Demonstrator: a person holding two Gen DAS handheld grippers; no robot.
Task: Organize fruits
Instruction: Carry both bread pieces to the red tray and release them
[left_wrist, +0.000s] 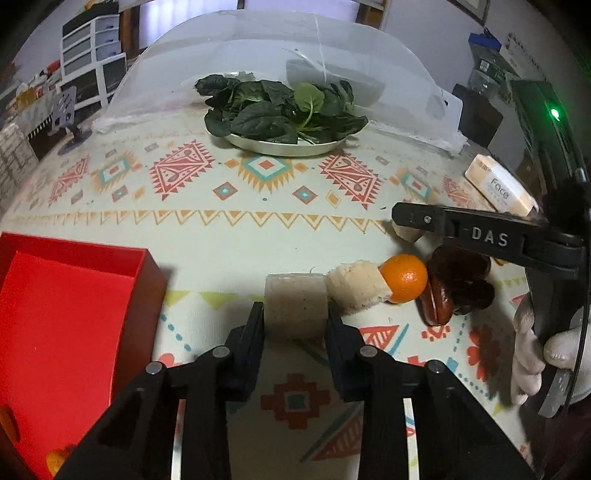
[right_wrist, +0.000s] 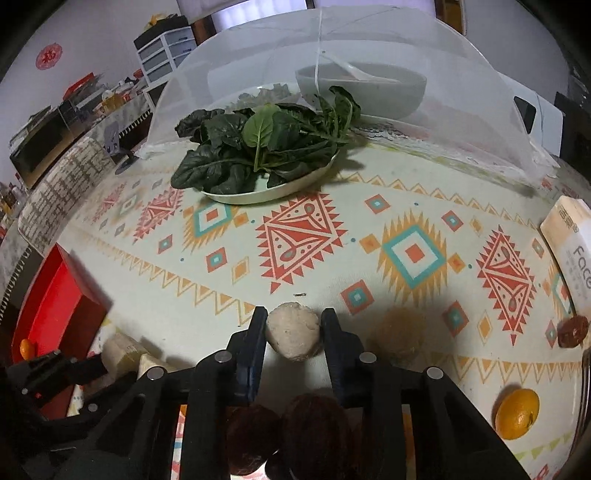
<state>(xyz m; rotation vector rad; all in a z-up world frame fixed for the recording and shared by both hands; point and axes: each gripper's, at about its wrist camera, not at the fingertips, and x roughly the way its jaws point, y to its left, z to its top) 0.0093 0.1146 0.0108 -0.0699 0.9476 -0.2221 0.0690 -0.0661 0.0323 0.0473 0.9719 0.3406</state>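
Note:
My left gripper (left_wrist: 295, 310) is shut on a pale grey-beige cylinder piece (left_wrist: 296, 304), held just above the patterned tablecloth. Right of it lie a beige chunk (left_wrist: 356, 286), a small orange (left_wrist: 404, 277) and dark red-brown fruits (left_wrist: 456, 284). My right gripper (right_wrist: 293, 325) is shut on a pale rounded chunk (right_wrist: 293, 330), and it shows from the side in the left wrist view (left_wrist: 406, 221). Dark fruits (right_wrist: 314, 432) sit under the right gripper. Another orange (right_wrist: 517, 413) lies at the right. A red box (left_wrist: 62, 325) stands at the left with small orange fruit in it.
A plate of dark green leaves (left_wrist: 284, 110) sits mid-table in front of a white mesh food cover (left_wrist: 295, 48) over a bowl (right_wrist: 362, 88). A tissue pack (left_wrist: 498, 190) lies at the right edge. A red-brown fruit (right_wrist: 572, 330) lies near it.

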